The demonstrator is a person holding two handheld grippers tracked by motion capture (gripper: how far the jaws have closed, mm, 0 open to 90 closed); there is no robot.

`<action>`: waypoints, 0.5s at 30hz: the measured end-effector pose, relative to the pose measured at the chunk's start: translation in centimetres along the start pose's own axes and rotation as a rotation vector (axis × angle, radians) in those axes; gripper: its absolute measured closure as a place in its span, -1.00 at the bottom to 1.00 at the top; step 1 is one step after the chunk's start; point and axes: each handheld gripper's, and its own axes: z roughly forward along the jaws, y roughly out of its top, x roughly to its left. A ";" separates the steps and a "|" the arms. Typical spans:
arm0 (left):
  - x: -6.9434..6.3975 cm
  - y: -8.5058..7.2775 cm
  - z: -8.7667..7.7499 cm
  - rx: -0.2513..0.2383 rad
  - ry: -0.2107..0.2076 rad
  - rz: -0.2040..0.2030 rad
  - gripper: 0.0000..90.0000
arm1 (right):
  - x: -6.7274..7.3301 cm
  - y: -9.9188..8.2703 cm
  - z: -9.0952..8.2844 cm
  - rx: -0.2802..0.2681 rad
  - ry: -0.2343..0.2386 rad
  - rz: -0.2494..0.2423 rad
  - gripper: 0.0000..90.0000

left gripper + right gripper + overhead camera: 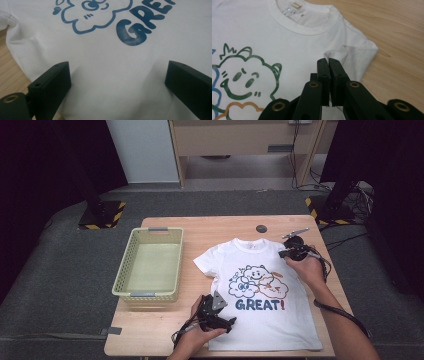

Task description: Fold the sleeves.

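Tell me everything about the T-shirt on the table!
The T-shirt is white, soft cloth with a ribbed collar, short sleeves and cartoon clouds above blue letters "GREAT!". It lies flat, front up, on the wooden table, beside a basket. The right tool pinches a fold of its sleeve; the left tool rests open on its lower part.

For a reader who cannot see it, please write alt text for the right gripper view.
The right gripper is shut, pinching a raised fold of the white T-shirt at the sleeve. The shirt's collar and a smiling cloud print lie beyond, on the wooden table.
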 end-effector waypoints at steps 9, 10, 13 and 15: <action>0.0 0.0 0.0 0.000 0.001 -0.001 -0.88 | 0.9 -0.6 0.1 -0.053 0.100 0.008 0.62; 0.0 0.0 0.0 0.000 0.001 -0.002 -0.88 | 1.0 -0.6 0.0 -0.062 0.104 0.008 0.57; 0.0 0.0 0.0 0.000 0.001 -0.002 -0.88 | 1.0 -0.9 -0.3 -0.071 0.108 0.008 0.43; 0.0 0.0 0.0 0.000 0.001 -0.001 -0.88 | 1.1 -1.3 -0.3 -0.073 0.110 0.002 0.32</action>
